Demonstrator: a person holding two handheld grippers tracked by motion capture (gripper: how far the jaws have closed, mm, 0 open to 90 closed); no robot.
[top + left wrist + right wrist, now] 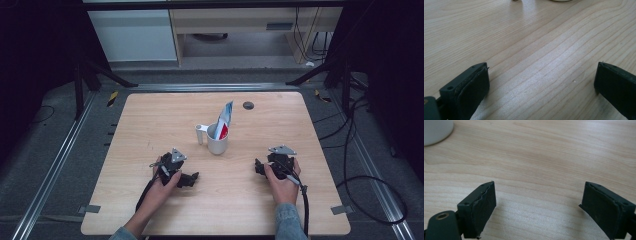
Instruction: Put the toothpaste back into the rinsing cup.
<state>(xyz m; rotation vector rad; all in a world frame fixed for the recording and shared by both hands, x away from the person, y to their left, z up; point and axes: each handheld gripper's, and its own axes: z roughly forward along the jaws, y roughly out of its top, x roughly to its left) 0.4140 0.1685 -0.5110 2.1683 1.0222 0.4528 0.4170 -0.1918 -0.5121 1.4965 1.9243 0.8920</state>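
High view first: the left gripper (192, 178) lies low on the wooden counter (150, 115), held by the person's left hand (162, 186), its fingers pointing toward the middle of the counter. Its own view shows the fingers (474, 85) spread wide with bare wood between them and nothing pinched. Just beyond and to the right of it, near the counter's centre, stands a white mug (216, 140) with its handle to the left; a blue, white and red tube (223, 121) leans upright inside it. A small dark round fitting (248, 105) sits in the counter behind the mug. Farther right, the right gripper (258, 166) rests in the right hand (282, 181), aimed left toward the mug. Its fingers (482, 207) are likewise spread apart over bare wood, and the mug's rounded base (435, 131) shows at the upper left corner of the right gripper view, well apart from them.
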